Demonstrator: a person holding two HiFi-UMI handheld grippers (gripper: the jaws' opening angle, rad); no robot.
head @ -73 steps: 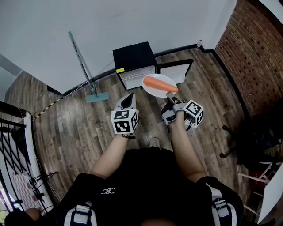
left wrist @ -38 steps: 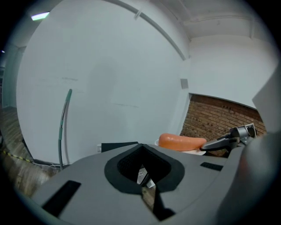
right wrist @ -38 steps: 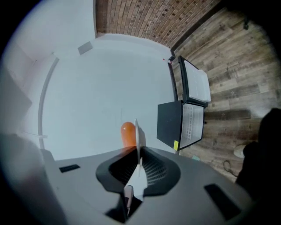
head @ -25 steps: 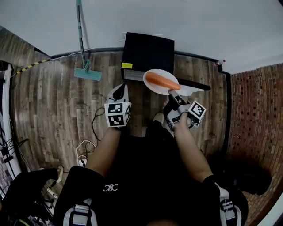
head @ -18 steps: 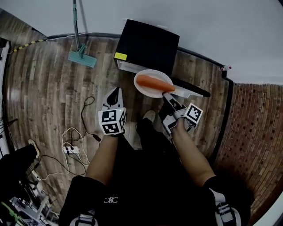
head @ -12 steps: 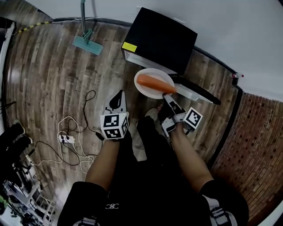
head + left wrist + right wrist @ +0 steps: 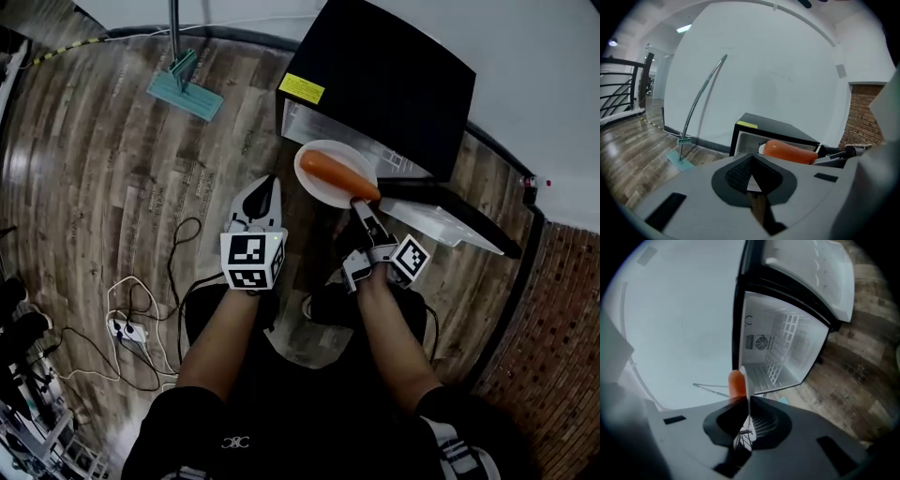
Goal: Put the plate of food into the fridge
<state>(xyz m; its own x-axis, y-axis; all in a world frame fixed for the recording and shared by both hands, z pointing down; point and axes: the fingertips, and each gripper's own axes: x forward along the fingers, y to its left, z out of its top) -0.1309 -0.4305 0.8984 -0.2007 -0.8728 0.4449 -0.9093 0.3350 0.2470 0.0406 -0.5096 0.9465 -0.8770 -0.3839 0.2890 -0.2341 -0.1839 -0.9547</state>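
While right gripper [image 7: 359,206] clamps plate [image 7: 317,187] rim, jaws just tightening, plate with 1 carrot [image 7: 339,176] hangs before open fridge [image 7: 384,80], outside it. Left gripper [image 7: 264,197]: jaws together, empty.

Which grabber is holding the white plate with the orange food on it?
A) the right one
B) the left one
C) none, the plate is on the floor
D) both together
A: the right gripper grips the rim of the plate, its jaws having just been closing on it. The orange food lies on the plate, and the left gripper beside it holds nothing.
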